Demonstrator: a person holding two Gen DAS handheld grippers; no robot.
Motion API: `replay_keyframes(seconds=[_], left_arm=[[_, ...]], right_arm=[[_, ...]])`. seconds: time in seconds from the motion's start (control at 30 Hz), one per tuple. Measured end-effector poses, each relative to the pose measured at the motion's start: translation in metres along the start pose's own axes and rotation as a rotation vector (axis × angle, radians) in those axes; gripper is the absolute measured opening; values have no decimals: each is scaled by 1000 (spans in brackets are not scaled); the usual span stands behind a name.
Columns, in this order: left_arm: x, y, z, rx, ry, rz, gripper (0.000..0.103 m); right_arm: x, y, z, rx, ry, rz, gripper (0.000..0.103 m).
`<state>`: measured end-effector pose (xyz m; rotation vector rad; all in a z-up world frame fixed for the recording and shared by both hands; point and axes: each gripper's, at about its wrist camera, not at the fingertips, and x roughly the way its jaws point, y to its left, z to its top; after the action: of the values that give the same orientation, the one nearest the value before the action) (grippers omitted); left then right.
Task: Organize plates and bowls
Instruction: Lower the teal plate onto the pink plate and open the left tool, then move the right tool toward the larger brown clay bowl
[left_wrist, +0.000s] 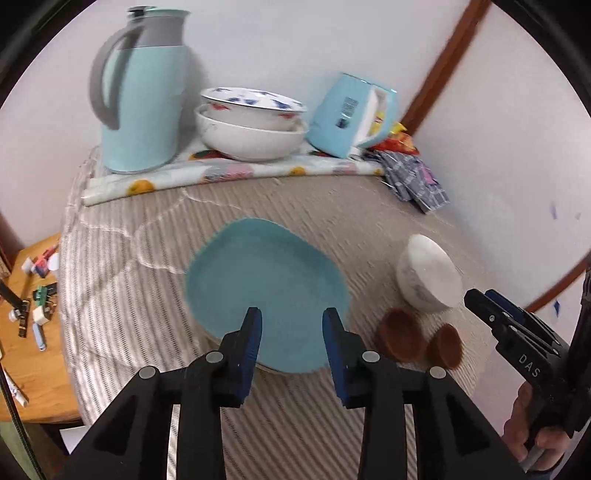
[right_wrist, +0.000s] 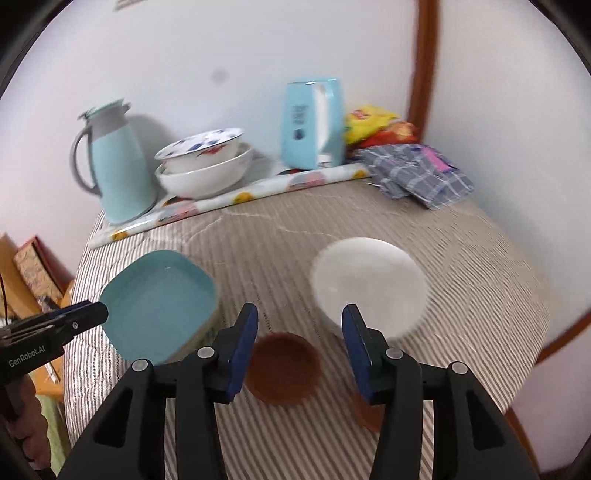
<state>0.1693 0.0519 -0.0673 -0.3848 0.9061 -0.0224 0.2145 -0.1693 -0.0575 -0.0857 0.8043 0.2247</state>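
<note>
A teal square plate (left_wrist: 266, 284) lies on the striped tablecloth; it also shows in the right wrist view (right_wrist: 159, 306). My left gripper (left_wrist: 291, 328) is open just over its near edge. A white bowl (right_wrist: 369, 284) stands to the right; it also shows in the left wrist view (left_wrist: 428, 275). My right gripper (right_wrist: 299, 325) is open and empty, near the bowl's front. Two small brown dishes (right_wrist: 282, 367) (left_wrist: 400, 334) (left_wrist: 445, 345) sit in front. Stacked bowls (left_wrist: 251, 122) (right_wrist: 203, 162) stand at the back.
A teal thermos jug (left_wrist: 142, 92) and a teal box (left_wrist: 351, 114) stand at the back on a floral mat (left_wrist: 221, 173). Snack packets (right_wrist: 373, 122) and a checked cloth (right_wrist: 417, 173) lie back right. A wooden side table (left_wrist: 29, 332) with clutter is left.
</note>
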Motion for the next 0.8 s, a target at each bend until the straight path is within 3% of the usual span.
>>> replay_keyframes(seconds=[0.17,0.43,0.6,0.8], left_arm=[[-1,-25,-17,67,-1,-11,32],[6,-40,-38,87,33,-26,32],[11,-46,-43,82,47,-17,32],[14,-52,-46,84,58,-4,32]], right_arm=[[-15,-31,-17,36,-3,-64,48],[-14,-70,-54,130,31,-125,47],[-13,-88,-67,149,45,-146,47],[-1,-103,-79,193,75,-113,47]])
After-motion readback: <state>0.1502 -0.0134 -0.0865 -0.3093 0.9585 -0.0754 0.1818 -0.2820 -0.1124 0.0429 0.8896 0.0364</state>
